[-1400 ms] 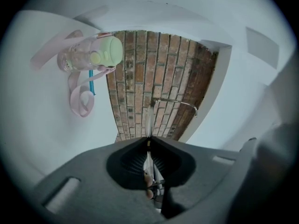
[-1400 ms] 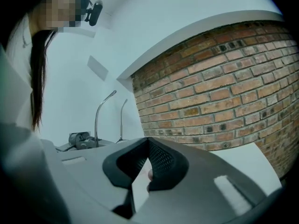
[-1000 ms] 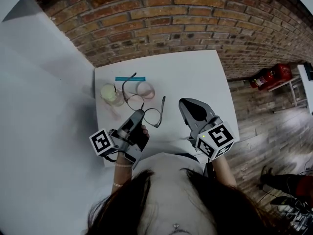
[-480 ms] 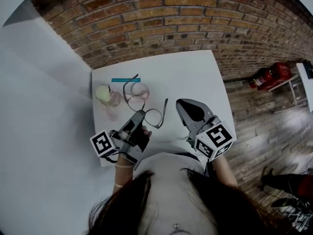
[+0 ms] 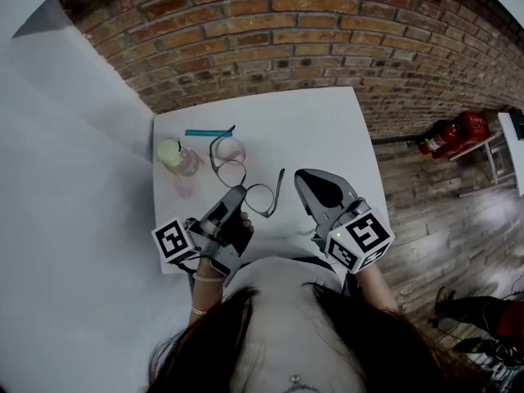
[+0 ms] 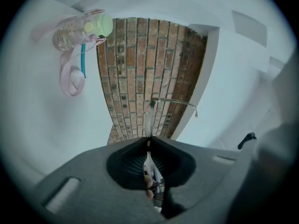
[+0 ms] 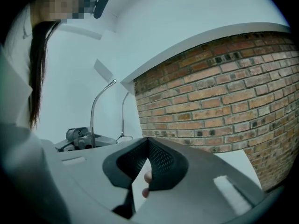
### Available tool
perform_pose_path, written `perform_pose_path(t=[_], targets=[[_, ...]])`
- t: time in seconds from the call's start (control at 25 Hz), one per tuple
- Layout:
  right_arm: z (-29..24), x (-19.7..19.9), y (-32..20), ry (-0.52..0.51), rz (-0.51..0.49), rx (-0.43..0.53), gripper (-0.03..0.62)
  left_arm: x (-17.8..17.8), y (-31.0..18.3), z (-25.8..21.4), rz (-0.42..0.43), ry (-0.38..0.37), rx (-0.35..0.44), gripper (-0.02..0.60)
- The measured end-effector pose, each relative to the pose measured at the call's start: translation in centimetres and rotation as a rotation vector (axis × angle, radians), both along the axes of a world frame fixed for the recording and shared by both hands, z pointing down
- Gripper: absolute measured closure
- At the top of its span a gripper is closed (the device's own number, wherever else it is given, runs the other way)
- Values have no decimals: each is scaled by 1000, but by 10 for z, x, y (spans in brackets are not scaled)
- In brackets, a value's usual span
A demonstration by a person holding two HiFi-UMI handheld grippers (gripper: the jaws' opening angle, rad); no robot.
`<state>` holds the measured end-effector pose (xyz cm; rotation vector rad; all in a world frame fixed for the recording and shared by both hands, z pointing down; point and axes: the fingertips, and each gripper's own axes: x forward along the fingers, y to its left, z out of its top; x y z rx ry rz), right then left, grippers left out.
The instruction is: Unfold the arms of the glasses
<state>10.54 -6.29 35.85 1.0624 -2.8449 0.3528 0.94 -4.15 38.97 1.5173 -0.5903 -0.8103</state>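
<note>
Left gripper (image 5: pixel 237 191) is clamped on the glasses (image 5: pixel 246 183), holding them by the frame over the near-left part of the white table (image 5: pixel 319 129). In the left gripper view the jaws are pressed together on the frame, which sits edge-on right at the tips (image 6: pixel 148 142). One lens stands up past them and one arm (image 6: pixel 176 102) sticks out sideways.

In the head view both arms are swung out from the frame. One points back toward the bottle (image 5: pixel 176 155), the other (image 5: pixel 280 183) points toward the right gripper (image 5: pixel 301 176).

The right gripper is just beside the glasses, not touching them. Its jaws are closed tip to tip with nothing between them (image 7: pixel 148 142). Its own view shows the two arms of the glasses (image 7: pixel 95 110) standing up at left, with the left gripper (image 7: pixel 77 136) below them.

The bottle has a green lid and sits at the far-left of the table. A pink strap (image 5: pixel 233 150) is beside it, and a blue stick (image 5: pixel 205 133) lies just behind. Behind the table is a brick wall (image 5: pixel 327 39).
</note>
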Motion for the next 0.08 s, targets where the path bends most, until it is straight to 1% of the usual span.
perform_pose_path(t=[0.08], targets=[[-3,5,2,-15,14,6,591,5,2,-1,1,1,5,560]])
